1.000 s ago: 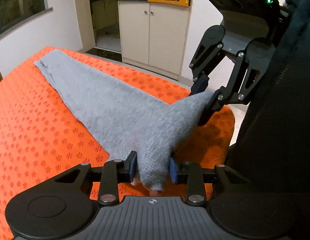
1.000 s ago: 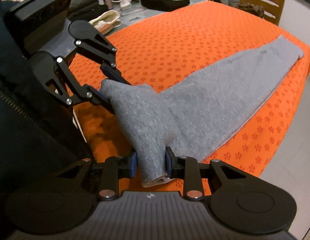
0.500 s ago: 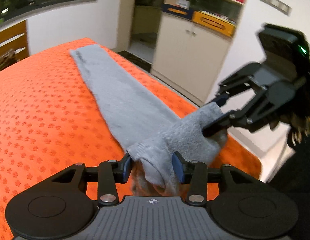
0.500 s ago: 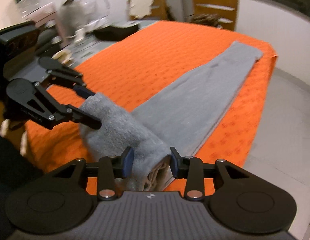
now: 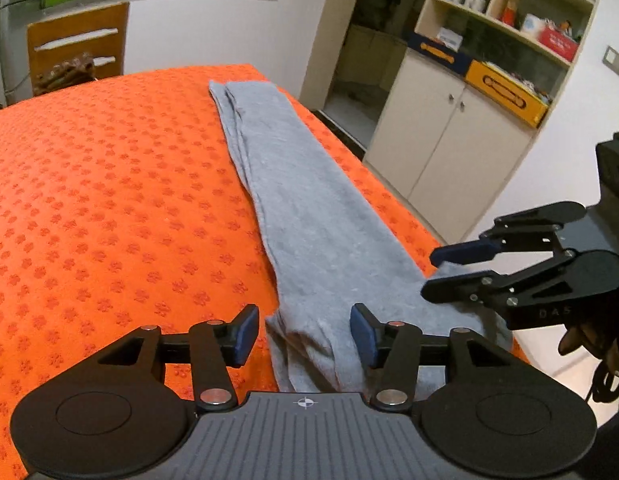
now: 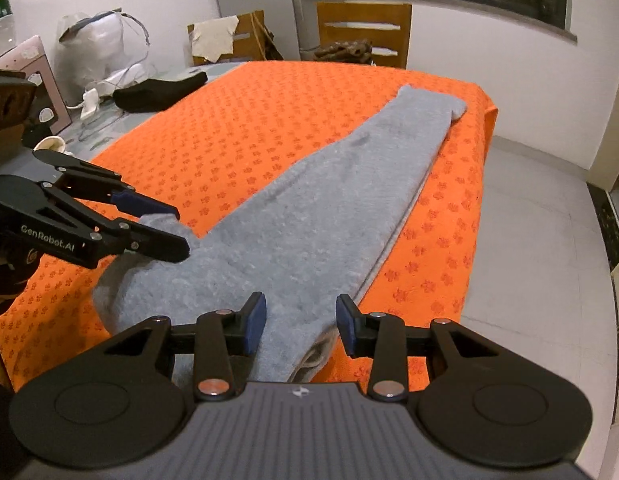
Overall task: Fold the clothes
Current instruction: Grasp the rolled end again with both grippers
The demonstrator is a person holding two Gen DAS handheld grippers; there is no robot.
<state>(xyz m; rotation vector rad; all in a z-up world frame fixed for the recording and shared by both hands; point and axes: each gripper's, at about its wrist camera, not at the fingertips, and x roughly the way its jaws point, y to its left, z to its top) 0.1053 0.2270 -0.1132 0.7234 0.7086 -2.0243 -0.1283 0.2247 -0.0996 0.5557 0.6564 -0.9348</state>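
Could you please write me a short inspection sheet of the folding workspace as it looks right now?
Surface: orange patterned cloth covers the table.
Job's things: grey garment lies in a long folded strip near the table's edge.
Clutter: black pouch and white bag on the bare table end beyond the cloth.
Grippers: left hand-held gripper and right hand-held gripper open, pads clear of the garment's near end; both have just been opening.
Cables: white cord beside the pouch.
Surroundings: cream cabinet, wooden chair, tiled floor.
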